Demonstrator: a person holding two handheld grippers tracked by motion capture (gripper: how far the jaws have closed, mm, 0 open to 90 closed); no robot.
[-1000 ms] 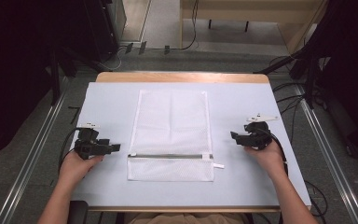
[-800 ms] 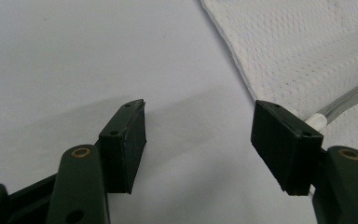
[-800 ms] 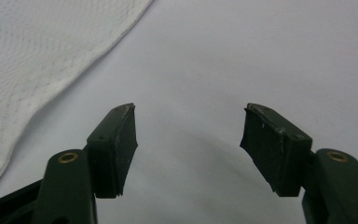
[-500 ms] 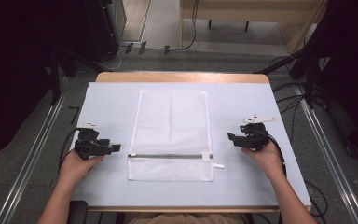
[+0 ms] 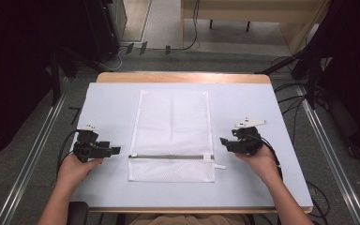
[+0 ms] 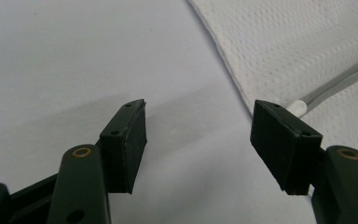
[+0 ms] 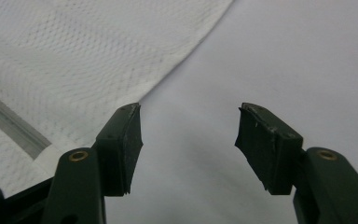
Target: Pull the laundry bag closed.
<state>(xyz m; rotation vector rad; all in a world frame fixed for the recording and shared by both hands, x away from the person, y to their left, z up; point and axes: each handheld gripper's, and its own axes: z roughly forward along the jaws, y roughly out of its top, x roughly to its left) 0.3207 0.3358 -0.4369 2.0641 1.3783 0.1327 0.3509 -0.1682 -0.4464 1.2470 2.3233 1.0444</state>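
Since a second ago the right gripper [image 5: 224,141] has slid inward toward the white mesh bag [image 5: 172,136], its jaws having just been closing a little with nothing between them, while the left gripper [image 5: 116,150] has kept its place. From the high view, the bag lies flat in the middle of the light blue table cover [image 5: 108,101], its zipper [image 5: 168,157] running across near the person's end; the left gripper rests just beside the zipper's left end and the right gripper sits near its right end. In the left gripper view, the jaws stand wide apart and empty over the cover, the bag's edge [image 6: 233,74] close ahead. In the right gripper view, the jaws gape, empty, beside the bag's edge [image 7: 177,60].
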